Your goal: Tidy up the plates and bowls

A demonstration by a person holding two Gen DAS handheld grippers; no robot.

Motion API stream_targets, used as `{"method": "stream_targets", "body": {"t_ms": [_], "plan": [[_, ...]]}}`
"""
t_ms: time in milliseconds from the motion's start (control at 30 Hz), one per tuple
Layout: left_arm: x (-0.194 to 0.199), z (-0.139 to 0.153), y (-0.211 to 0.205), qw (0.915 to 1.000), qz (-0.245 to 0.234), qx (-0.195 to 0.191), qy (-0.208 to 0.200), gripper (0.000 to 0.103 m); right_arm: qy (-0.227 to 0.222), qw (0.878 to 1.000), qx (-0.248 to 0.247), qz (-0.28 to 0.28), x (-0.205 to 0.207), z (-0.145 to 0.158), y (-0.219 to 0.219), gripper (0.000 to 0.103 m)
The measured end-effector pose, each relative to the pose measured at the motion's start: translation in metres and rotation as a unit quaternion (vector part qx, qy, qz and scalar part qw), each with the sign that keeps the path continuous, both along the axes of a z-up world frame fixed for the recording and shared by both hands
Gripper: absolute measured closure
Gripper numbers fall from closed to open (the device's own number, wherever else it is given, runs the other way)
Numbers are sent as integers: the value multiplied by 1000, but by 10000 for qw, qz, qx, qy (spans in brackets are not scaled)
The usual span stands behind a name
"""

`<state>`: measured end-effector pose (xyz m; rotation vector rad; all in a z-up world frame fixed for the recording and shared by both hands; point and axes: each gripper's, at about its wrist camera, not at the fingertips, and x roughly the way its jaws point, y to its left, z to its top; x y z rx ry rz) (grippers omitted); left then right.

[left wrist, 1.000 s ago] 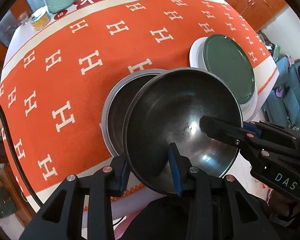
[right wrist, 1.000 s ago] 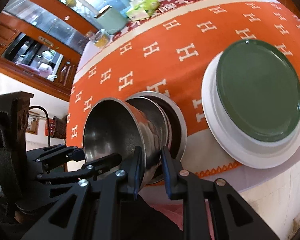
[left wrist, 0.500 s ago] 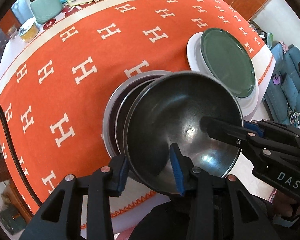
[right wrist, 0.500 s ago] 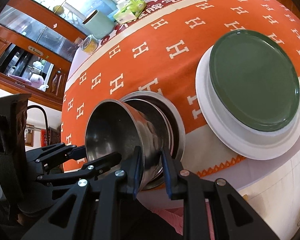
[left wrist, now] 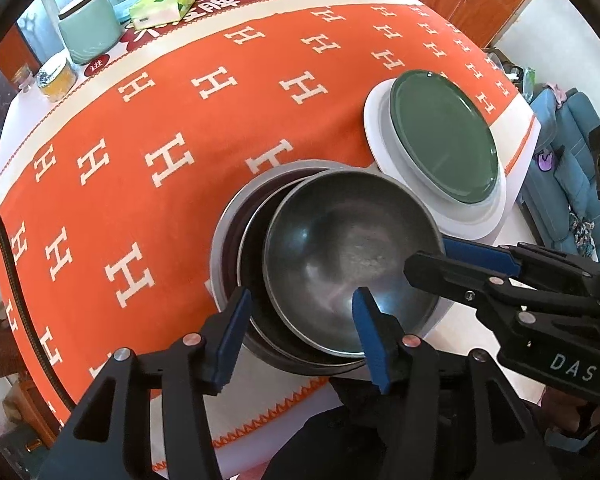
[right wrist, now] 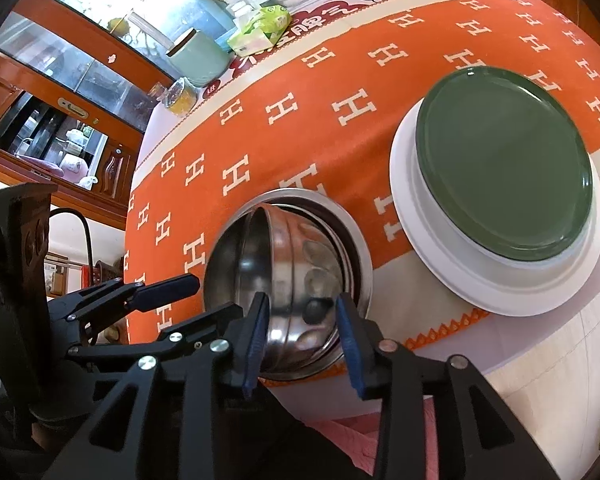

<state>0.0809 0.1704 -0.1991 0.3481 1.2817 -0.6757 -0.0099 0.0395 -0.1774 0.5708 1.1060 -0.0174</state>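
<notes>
Left wrist view: steel bowl (left wrist: 352,264) nested in the bowl stack, both jaws just opened off it; green plate (left wrist: 444,136) already stacked at two o'clock.

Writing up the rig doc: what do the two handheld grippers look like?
Both match: left gripper and right gripper have black plastic linkage frames with silver rivets and blue pads on the fingers. The right gripper's body carries white "DAS" lettering. A black cable loops beside the left gripper. No sleeves are clearly visible.

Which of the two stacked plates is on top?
The green plate is on top. It is smaller and dark, and it rests on the wider white plate, whose rim shows around it.
</notes>
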Motion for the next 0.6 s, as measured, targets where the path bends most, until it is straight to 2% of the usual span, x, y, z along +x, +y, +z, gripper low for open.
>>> {"method": "stream_targets", "body": {"t_ms": [133,200,367,600], "plan": [[1,5,4,9999,56,-115,-65,50,-35,10000,-41,-44,-2,3,-2,67],[1,9,8,9997,101,-202,-117,45,-11,10000,-26,-79,-4,2,-4,67],[5,19,18,9984,252,-418,-268,40,10,9999,11,-115,-6,2,-6,64],[14,17,32,9971,552,-420,-316,40,25,9997,132,-222,-8,-3,-12,59]]}}
